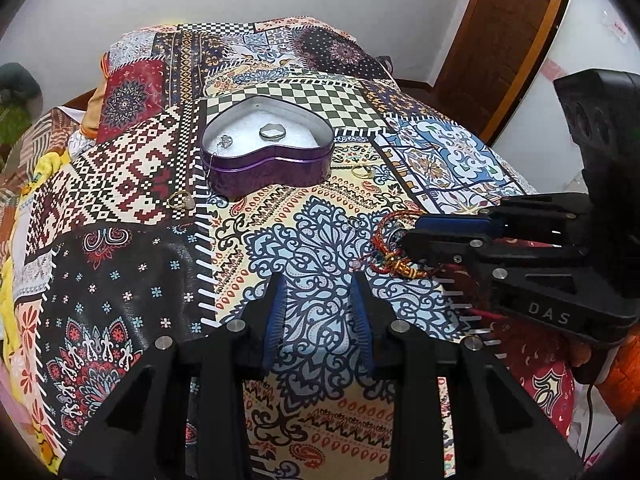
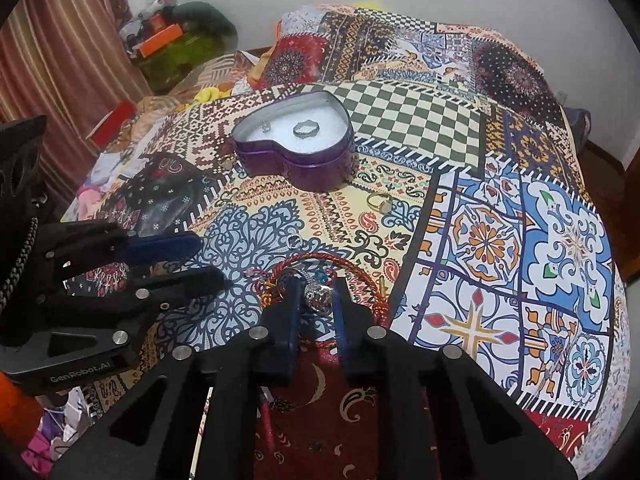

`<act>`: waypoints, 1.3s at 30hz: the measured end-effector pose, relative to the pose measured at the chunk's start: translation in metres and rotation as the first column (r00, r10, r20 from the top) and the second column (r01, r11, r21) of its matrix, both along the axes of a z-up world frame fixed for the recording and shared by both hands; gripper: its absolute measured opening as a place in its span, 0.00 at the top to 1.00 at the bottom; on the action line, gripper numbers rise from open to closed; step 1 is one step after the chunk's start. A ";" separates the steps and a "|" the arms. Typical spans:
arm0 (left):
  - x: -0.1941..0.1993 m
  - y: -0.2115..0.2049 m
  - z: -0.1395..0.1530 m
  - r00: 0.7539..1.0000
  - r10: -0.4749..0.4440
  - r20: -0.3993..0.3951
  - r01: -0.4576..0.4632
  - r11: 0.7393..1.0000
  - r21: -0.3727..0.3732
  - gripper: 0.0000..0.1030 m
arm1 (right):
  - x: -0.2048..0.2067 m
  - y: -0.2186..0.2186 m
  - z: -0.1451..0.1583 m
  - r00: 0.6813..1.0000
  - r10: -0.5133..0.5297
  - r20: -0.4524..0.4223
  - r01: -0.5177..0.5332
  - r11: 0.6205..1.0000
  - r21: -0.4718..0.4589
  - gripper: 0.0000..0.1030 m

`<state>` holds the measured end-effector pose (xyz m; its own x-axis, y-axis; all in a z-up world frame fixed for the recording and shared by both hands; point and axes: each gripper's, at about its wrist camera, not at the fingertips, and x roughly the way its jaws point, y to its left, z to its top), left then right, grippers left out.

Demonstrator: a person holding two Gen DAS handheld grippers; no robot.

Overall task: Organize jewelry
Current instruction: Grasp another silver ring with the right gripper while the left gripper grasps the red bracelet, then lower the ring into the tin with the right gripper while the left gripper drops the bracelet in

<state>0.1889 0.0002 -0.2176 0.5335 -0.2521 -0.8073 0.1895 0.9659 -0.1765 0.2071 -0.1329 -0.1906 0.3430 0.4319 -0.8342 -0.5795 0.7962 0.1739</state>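
Nearby, braided red bracelet; glossy purple heart-shaped tin.

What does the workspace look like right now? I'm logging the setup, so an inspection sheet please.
Surface: patchwork bedspread over a bed.
Job's things: heart-shaped tin, open, holding a silver ring and a small pendant; gold rings and a red cord bracelet on the spread.
Clutter: clothes pile past the bed.
Grippers: left claw open, empty; right claw around a silver charm, closure unclear.
Cables: black cable.
Surroundings: white wall, wooden door, curtain.
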 end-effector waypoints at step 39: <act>0.019 -0.051 0.002 0.999 -0.037 0.015 0.037 0.999 0.004 0.96 | -0.003 -0.086 0.034 0.978 -0.186 0.090 0.176 0.978 0.114 0.89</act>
<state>0.2081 -0.0504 -0.2155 0.5360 -0.2692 -0.8001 0.2281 0.9587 -0.1698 0.2037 -0.2187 -0.1570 0.5028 0.4383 -0.7451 -0.4462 0.8698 0.2106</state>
